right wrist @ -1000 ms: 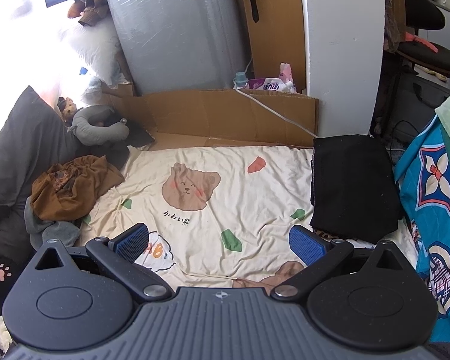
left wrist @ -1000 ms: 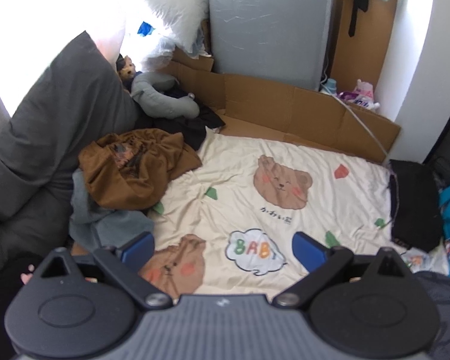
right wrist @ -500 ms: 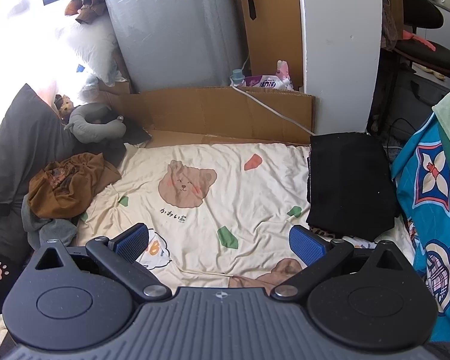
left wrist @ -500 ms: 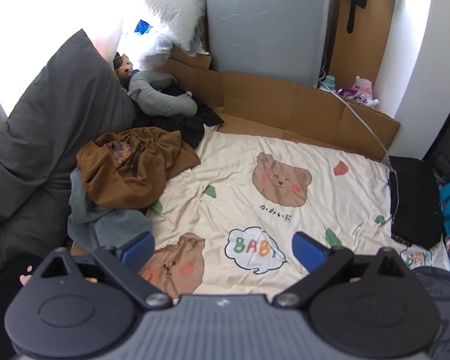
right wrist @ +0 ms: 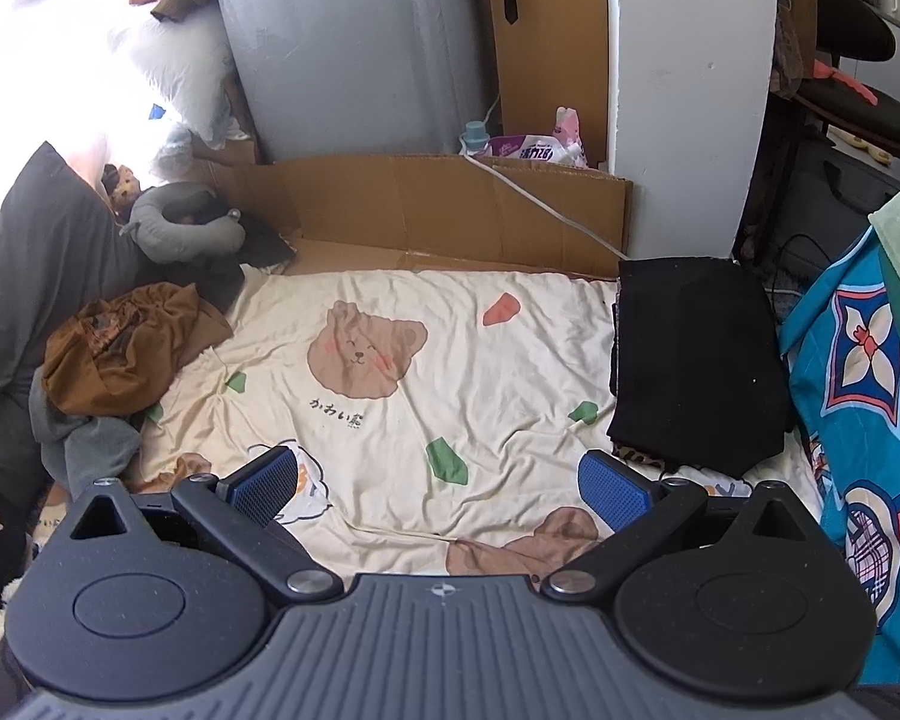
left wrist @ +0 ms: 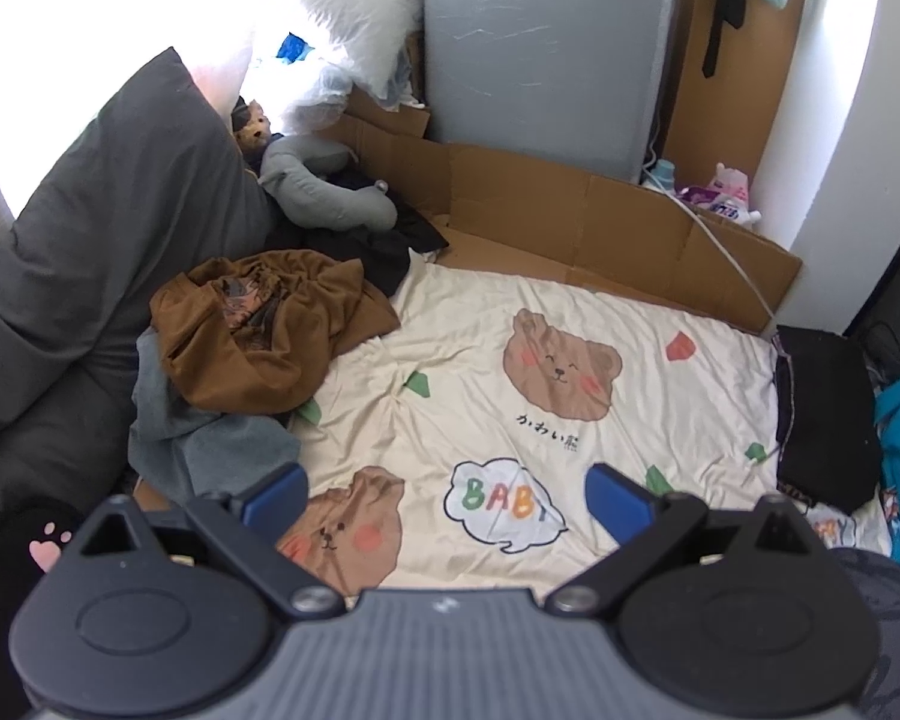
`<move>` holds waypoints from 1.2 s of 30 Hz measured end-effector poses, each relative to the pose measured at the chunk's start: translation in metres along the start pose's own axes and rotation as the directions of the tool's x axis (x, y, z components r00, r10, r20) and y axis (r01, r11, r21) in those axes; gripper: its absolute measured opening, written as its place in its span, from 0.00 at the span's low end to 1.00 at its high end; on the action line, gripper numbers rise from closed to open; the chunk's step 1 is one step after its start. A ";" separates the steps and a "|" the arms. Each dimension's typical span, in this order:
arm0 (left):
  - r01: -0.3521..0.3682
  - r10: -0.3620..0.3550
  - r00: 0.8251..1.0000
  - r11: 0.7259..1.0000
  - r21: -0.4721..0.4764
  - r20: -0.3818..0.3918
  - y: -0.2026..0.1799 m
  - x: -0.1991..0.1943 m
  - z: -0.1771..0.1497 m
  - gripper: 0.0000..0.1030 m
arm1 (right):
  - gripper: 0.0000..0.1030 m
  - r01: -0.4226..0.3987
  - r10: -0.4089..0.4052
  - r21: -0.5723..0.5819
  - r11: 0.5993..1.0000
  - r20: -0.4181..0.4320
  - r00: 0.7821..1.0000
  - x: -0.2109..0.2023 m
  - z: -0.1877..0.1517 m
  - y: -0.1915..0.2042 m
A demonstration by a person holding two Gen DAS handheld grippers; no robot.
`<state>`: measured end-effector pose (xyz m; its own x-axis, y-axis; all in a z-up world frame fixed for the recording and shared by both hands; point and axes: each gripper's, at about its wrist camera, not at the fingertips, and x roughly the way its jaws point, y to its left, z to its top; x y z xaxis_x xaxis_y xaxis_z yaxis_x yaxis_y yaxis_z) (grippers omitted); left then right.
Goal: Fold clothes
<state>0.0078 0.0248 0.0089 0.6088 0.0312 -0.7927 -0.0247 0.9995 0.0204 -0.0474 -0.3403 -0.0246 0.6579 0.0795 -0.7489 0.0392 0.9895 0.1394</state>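
Blue-padded fingers [left wrist: 273, 493] of the left gripper [left wrist: 447, 495] and right gripper [right wrist: 441, 483] are spread wide, empty. Crumpled brown garment [left wrist: 270, 333] is seen at ten o'clock on the cream bear-print blanket [left wrist: 486, 372]; a folded black cloth [right wrist: 693, 360], perhaps trousers, lies at two o'clock.

Daylight from upper left, blown-out glare there; fisheye bending at edges; pics sharp, shadows soft.
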 end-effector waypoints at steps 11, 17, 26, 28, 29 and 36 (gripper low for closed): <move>-0.031 0.031 0.999 0.999 -0.026 0.022 0.013 -0.004 -0.003 0.97 | 1.00 0.019 -0.019 -0.012 1.000 -0.016 1.000 0.012 -0.002 0.003; -0.028 0.031 0.999 0.998 -0.053 0.042 0.027 -0.006 0.000 0.97 | 0.99 0.039 -0.039 0.025 0.999 -0.028 0.999 0.023 -0.001 -0.006; -0.070 0.072 0.997 0.997 -0.042 0.030 0.049 -0.003 0.005 0.97 | 0.99 0.018 -0.015 0.069 0.997 -0.035 0.999 0.029 -0.003 -0.020; -0.063 0.064 0.998 0.996 -0.058 0.024 0.055 -0.005 0.006 0.97 | 0.99 -0.004 0.007 0.075 0.997 -0.033 0.999 0.029 -0.003 -0.023; -0.059 0.061 0.998 0.996 -0.065 0.023 0.057 -0.006 0.006 0.97 | 0.99 -0.011 0.013 0.076 0.997 -0.032 0.999 0.029 -0.004 -0.023; -0.060 0.062 0.998 0.996 -0.062 0.027 0.064 -0.013 0.011 0.97 | 0.99 -0.059 0.062 0.110 0.992 -0.024 0.998 0.025 -0.007 -0.025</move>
<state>0.0071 0.0887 0.0271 0.6270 0.0934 -0.7734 -0.1104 0.9934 0.0305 -0.0369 -0.3627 -0.0511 0.6408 0.1433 -0.7542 0.0828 0.9638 0.2534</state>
